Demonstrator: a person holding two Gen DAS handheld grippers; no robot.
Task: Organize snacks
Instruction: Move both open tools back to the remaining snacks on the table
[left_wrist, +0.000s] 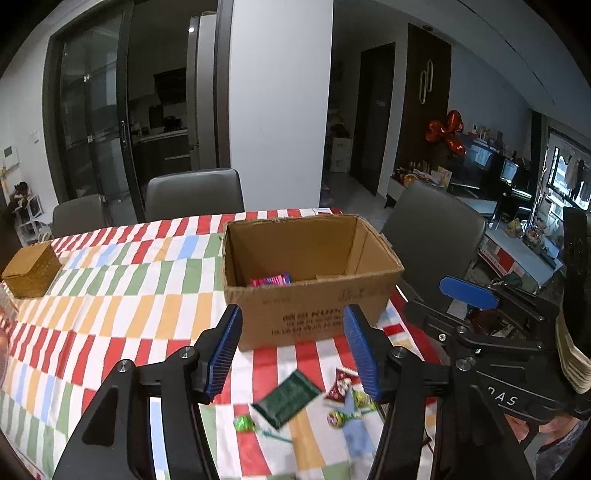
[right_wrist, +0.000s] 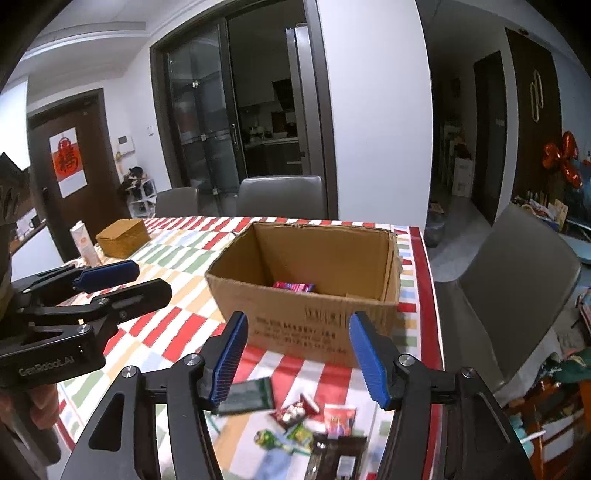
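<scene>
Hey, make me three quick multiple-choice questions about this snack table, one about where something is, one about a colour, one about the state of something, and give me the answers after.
1. Where does the pink packet lie?
A. inside the cardboard box
B. on the wicker box
C. on a chair

2. What colour is the flat wrapper on the tablecloth before the box?
A. yellow
B. dark green
C. white

3. How is the left gripper?
A. shut on a lollipop
B. shut on the box
C. open, holding nothing

Answers: 1 A, it shows over the box's front wall. 2 B, dark green foil. 3 C, only blurred tabletop shows between its pads.
</scene>
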